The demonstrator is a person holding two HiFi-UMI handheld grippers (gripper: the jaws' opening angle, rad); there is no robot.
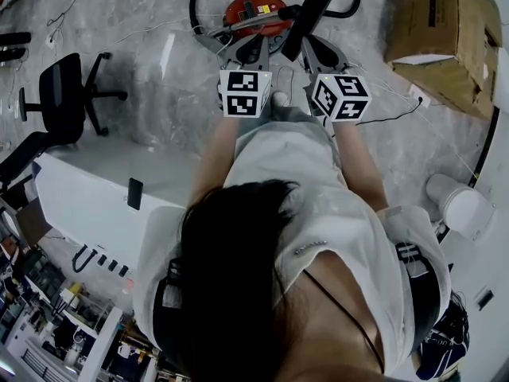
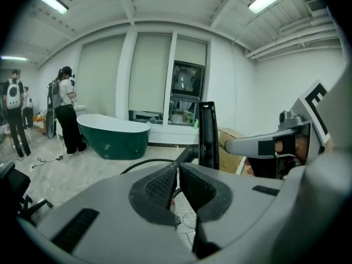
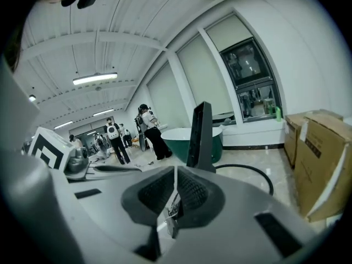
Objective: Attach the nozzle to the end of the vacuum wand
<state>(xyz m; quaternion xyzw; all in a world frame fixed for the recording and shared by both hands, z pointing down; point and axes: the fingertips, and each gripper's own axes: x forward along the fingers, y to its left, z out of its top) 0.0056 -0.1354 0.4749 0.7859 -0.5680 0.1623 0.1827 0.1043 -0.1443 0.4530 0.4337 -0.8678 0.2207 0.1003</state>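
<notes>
left gripper [image 2: 177,166], right gripper [image 3: 175,170] closed, empty; nozzle [image 2: 208,136], perhaps, upright beyond

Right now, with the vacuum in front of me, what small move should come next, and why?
Probably open the right gripper and ease it forward onto the wand. It and the left gripper are both shut on nothing, so neither can take hold yet. The black wand rises just beyond their tips, by the red vacuum, and seems nearer the right one.
</notes>
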